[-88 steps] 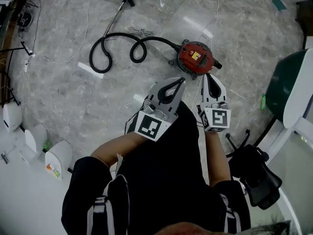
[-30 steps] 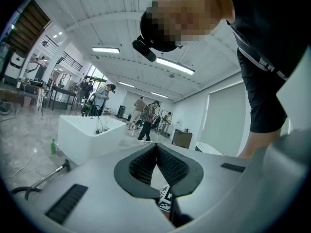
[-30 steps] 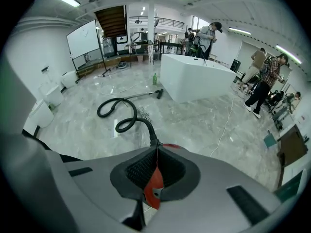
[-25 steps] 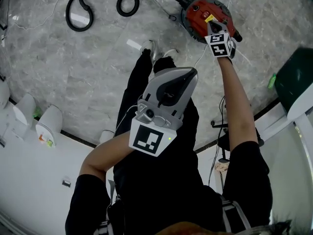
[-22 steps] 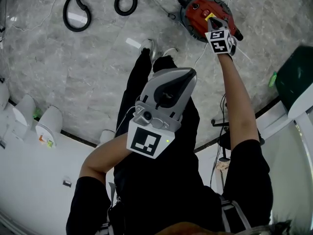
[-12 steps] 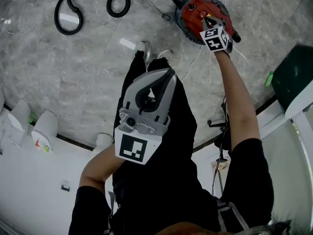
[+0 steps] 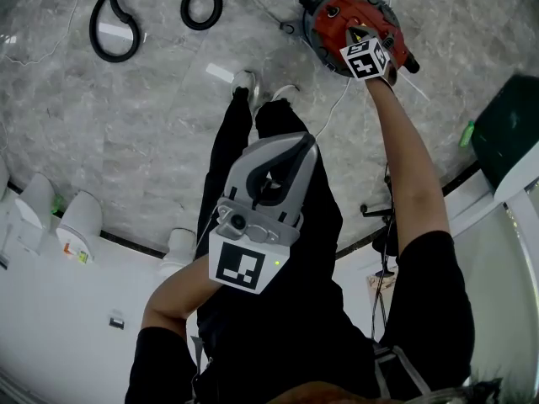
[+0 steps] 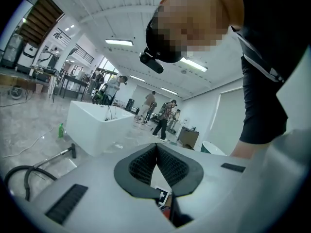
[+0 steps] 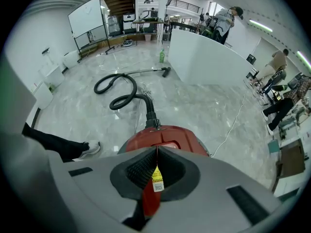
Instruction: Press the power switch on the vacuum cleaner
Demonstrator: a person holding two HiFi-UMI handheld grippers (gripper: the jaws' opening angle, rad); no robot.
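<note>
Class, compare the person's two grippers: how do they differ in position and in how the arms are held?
The right gripper reaches down to the red vacuum cleaner; the left gripper is held up near the person's body. The right gripper's arm is stretched straight; the left gripper's arm is bent. Both have their jaws together, holding nothing.

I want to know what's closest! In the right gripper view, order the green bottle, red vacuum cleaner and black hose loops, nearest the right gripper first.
1. Red vacuum cleaner, just below the right gripper.
2. Black hose loops, farther out, left.
3. Green bottle, far back by the counter.
</note>
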